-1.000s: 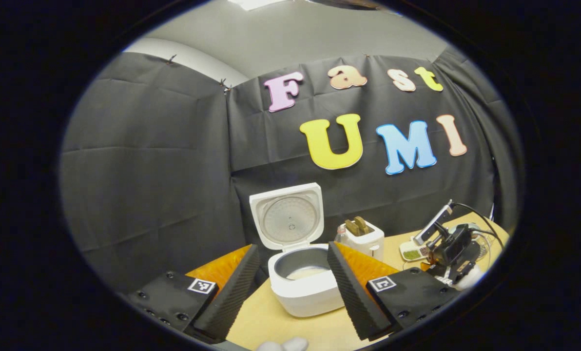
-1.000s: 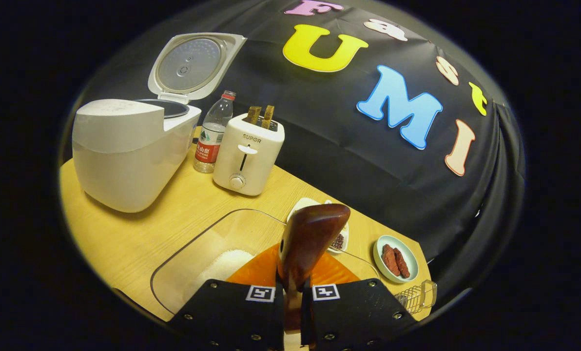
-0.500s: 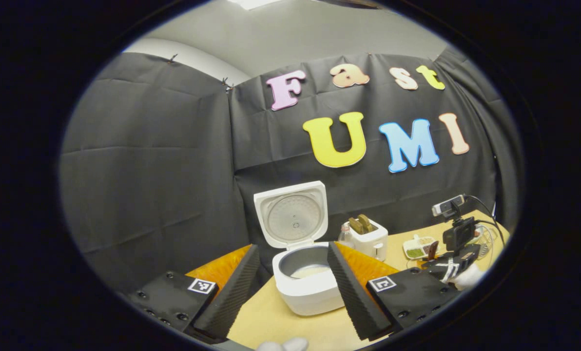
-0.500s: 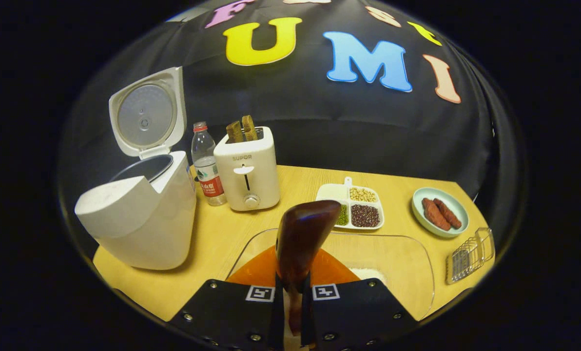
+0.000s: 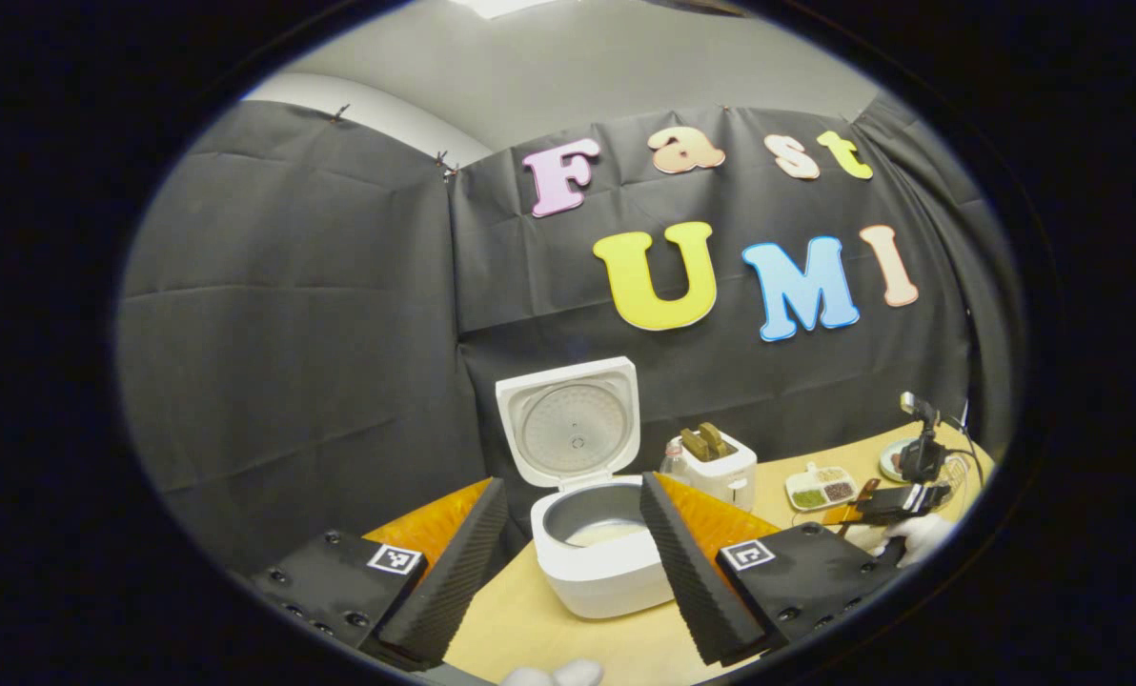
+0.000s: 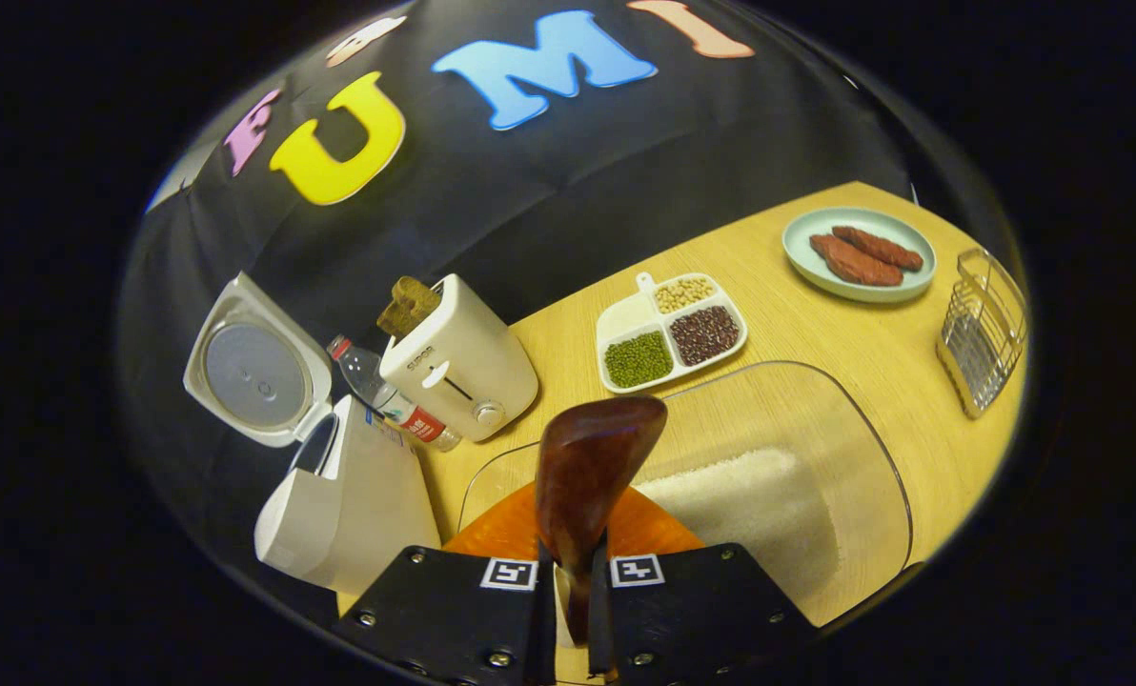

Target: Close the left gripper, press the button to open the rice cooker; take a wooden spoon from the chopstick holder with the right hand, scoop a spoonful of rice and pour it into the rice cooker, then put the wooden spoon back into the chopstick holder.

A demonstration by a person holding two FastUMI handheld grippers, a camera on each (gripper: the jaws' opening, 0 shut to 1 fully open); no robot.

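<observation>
The white rice cooker (image 5: 598,570) stands with its lid (image 5: 573,421) up and a pale layer in the inner pot. My left gripper (image 5: 573,488) hovers open in front of it, holding nothing. My right gripper (image 6: 570,564) is shut on the handle of the dark wooden spoon (image 6: 595,459), whose bowl rises above the clear tray of rice (image 6: 754,510). The spoon's back faces the camera, so its contents are hidden. The wire chopstick holder (image 6: 983,332) stands at the far right edge. The cooker (image 6: 349,510) lies to the left of the spoon. The right gripper (image 5: 897,502) also shows far right.
A white toaster (image 6: 460,357) with bread and a water bottle (image 6: 387,402) stand beside the cooker. A divided dish of beans (image 6: 673,329) and a green plate with sausages (image 6: 859,252) sit near the back of the wooden table (image 6: 816,329).
The right gripper has swung with the spoon from facing the cooker to over the rice tray, tilted toward the table's right end. The left gripper has barely moved.
</observation>
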